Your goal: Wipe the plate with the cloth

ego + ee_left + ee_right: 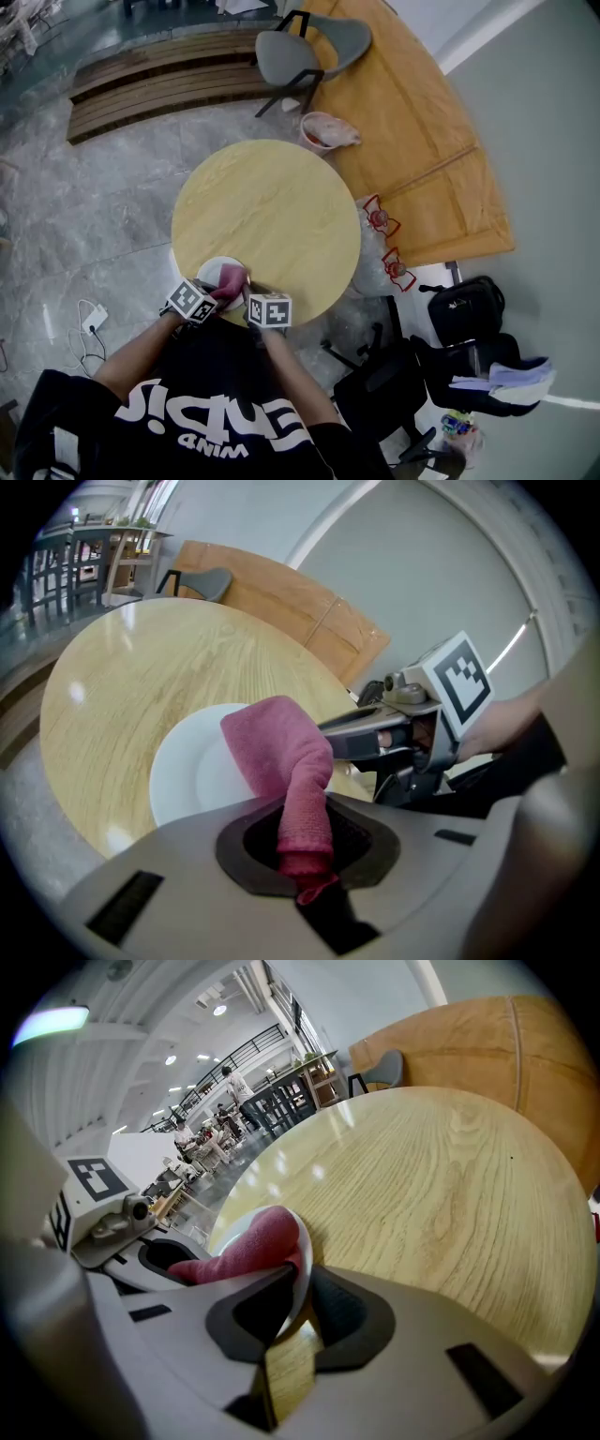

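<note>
Both grippers are loaded: my left gripper point(305, 853) pinches the pink cloth point(281, 747), draped over the white plate point(187, 771) at the near edge of the table point(272, 206), while my right gripper point(295, 1321) clamps the plate's rim. I should pin that rim firmly and sweep the cloth flat in circles.

Table point(281, 202): round; pale wood-grain top; glossy, w/ light glints
Under it: grey marbled floor point(112, 216)
On top: white plate point(212, 270); at near edge by person, left of ctr; close to table rim
</note>
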A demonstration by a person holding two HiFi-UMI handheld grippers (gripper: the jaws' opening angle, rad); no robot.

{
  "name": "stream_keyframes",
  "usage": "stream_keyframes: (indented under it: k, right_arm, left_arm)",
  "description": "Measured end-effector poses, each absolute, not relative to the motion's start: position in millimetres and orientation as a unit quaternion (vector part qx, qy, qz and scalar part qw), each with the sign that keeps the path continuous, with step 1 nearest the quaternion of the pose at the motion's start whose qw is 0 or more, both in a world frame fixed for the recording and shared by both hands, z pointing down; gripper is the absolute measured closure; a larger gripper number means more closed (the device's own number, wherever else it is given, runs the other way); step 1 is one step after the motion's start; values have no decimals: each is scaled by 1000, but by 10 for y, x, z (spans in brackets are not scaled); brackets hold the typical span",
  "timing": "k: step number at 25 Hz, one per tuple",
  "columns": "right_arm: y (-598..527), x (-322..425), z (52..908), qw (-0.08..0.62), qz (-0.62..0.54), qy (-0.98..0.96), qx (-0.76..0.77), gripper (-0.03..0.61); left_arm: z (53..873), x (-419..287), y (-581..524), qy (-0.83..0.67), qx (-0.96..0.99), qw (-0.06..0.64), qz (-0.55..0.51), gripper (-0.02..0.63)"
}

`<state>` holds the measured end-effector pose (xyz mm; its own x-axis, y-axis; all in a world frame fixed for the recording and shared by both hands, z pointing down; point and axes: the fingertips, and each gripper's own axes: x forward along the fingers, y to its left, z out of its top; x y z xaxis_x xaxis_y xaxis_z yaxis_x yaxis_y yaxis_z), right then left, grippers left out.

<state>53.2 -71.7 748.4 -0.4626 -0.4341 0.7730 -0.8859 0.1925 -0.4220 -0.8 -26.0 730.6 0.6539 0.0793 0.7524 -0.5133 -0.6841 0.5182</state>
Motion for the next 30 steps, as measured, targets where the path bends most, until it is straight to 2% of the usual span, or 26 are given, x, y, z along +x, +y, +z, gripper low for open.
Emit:
stream_keyframes:
  k: [17,30]
  right_arm:
    - [-666,515,7476,247,452,-727,453,500]
    - [-616,460,7480,246,455,-728,450,500]
  left_arm:
    - [7290,-293,-429,-200,820,394,365,563]
    - [7250,-463,-561,-245,821,368,361,563]
